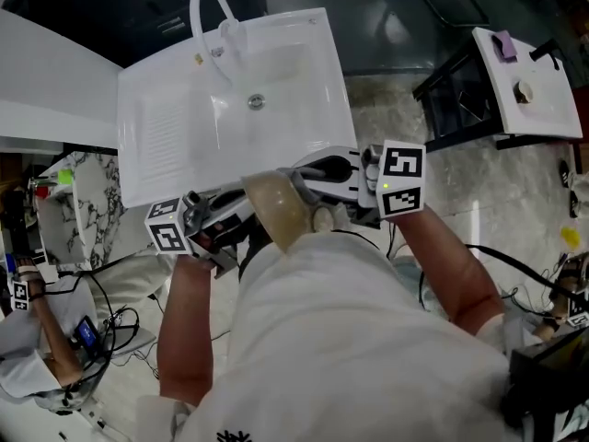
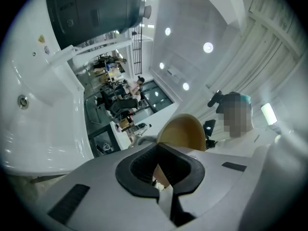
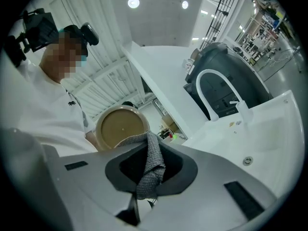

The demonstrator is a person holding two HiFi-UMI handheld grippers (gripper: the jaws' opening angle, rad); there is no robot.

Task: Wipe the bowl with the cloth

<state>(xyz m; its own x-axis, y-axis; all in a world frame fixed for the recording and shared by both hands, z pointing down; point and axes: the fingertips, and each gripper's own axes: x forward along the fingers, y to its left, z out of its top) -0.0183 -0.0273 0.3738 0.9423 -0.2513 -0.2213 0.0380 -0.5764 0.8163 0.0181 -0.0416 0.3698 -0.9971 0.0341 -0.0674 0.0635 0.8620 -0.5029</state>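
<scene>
Count: 1 bowl [image 1: 281, 212]; 1 cloth [image 3: 151, 172]; 2 grippers, L gripper [image 2: 159, 158] and R gripper [image 3: 146, 146]; 2 marker cubes, L cube [image 1: 167, 226] and R cube [image 1: 402, 180]; 1 sink [image 1: 184, 136] w/ 1 faucet [image 1: 230, 33] and 1 drain [image 1: 256, 102].
Bowl: round, tan, smooth matte finish, thin rim. Tipped on edge and held up off any surface in front of the person's chest, just past the sink's near edge, betw. the 2 grippers.
Cloth: grey, coarse knit texture, soft. Bunched into a narrow folded strip hanging down.
L gripper jaws: almost together, clamped on the bowl's thin rim. A tan sliver shows betw. the black pads.
R gripper jaws: pinched on the cloth. The cloth's top end runs up to the bowl's lower rim; can't tell if it touches. One round face of the bowl is turned to this gripper.
Gripper build: grey hard-plastic fingers, black ribbed pads set in curved recesses.
Cubes: white faces w/ black square patterns, 1 per gripper.
Sink: white, glossy, rectangular, w/ a shallow basin and a ribbed drainboard at one side.
Faucet: white, arched tube.
Drain: small, round, metal.
</scene>
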